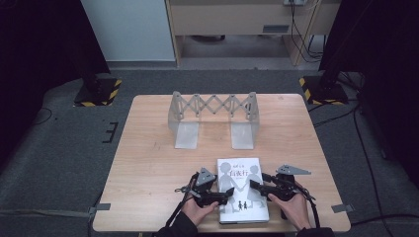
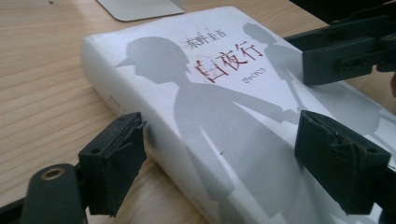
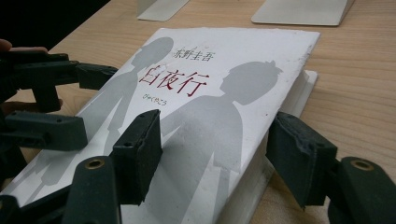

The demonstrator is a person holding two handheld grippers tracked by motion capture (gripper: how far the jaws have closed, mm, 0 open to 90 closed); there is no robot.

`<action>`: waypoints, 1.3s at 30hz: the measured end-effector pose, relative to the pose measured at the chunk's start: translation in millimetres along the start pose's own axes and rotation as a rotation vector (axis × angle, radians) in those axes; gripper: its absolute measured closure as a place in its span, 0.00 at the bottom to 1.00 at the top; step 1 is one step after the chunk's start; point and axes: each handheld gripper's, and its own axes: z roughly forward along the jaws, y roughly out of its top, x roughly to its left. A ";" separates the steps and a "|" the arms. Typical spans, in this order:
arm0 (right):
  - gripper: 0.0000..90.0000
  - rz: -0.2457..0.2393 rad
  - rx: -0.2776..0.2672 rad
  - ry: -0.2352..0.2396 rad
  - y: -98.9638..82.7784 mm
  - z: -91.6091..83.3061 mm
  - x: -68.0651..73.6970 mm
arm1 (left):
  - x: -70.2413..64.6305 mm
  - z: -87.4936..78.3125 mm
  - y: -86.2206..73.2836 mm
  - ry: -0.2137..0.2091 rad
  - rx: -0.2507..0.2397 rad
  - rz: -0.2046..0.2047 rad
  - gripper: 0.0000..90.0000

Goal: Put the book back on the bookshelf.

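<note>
Lying flat at 6 o'clock on the table (image 1: 148,148): one white paperback book (image 1: 242,190), front cover up, spine toward 9 o'clock, cover printed with grey silhouettes and red title characters.

Left gripper (image 1: 217,196): at the book's 9 o'clock edge, jaws parted wide, one pad just outside the spine, the other over the cover; neither pad presses on it.

Right gripper (image 1: 257,187): at the book's 3 o'clock edge, jaws parted and straddling the page edge, one above the cover and one outside the block; the cover looks slightly lifted there. No grip.

Metal bookend rack (image 1: 213,118): at 12 o'clock, well apart from the book, two plates joined by a scissor lattice, slot unoccupied.

Handling note, as judgement: the book is probably bound for the rack. Seat each pad squarely on cover and underside together, close both sides evenly, and avoid pinching the loose cover alone, which would peel open on lifting.
</note>
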 end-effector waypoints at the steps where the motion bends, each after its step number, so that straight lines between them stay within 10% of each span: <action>1: 0.39 -0.004 -0.002 0.001 0.0 0.6 -0.3 | -0.4 0.7 0.4 0.002 0.000 0.004 0.13; 22: 0.42 -0.029 -0.115 0.044 17.3 -7.2 7.0 | 4.7 -10.2 3.9 -0.043 -0.006 0.031 0.14; 39: 0.41 -0.011 -0.085 0.042 15.9 -6.2 11.8 | 16.2 -22.4 -0.7 -0.015 0.006 0.039 0.23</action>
